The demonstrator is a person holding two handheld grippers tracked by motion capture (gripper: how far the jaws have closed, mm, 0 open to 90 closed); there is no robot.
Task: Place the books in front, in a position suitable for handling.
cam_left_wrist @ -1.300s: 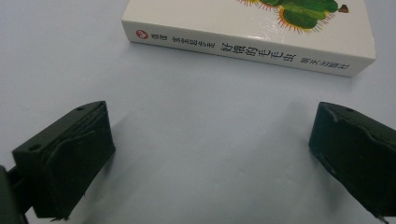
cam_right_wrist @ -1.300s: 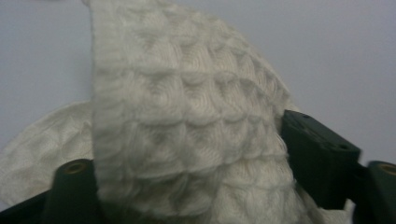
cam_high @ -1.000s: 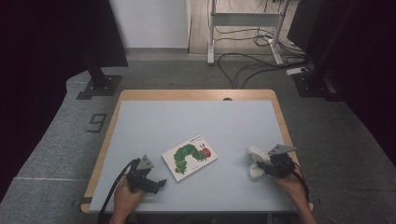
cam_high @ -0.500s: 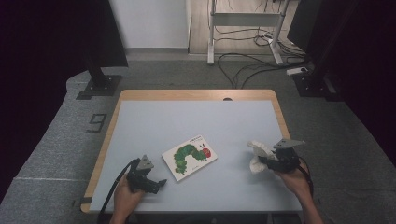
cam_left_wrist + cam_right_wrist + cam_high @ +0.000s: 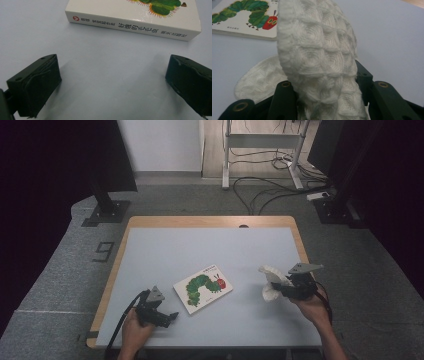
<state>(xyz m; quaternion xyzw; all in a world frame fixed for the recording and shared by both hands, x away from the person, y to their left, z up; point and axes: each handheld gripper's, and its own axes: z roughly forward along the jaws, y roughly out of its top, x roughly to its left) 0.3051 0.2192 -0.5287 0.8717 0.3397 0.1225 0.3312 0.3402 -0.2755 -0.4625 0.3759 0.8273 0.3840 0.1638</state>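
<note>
White cloth hangs pinched in right claw; above table.

White waffle-textured cloth, soft, crumpled and folded over itself, pinched at its bunched end between the jaws of the right gripper. Lifted off the tabletop, near the right edge toward the front right corner. One lobe standing up, another drooping toward the surface; quilted square pattern plain in the right gripper view, with a flatter flap hanging out to one side. Not possible to tell whether the lowest fold touches the tabletop. Well apart from the table's left edge.
</note>
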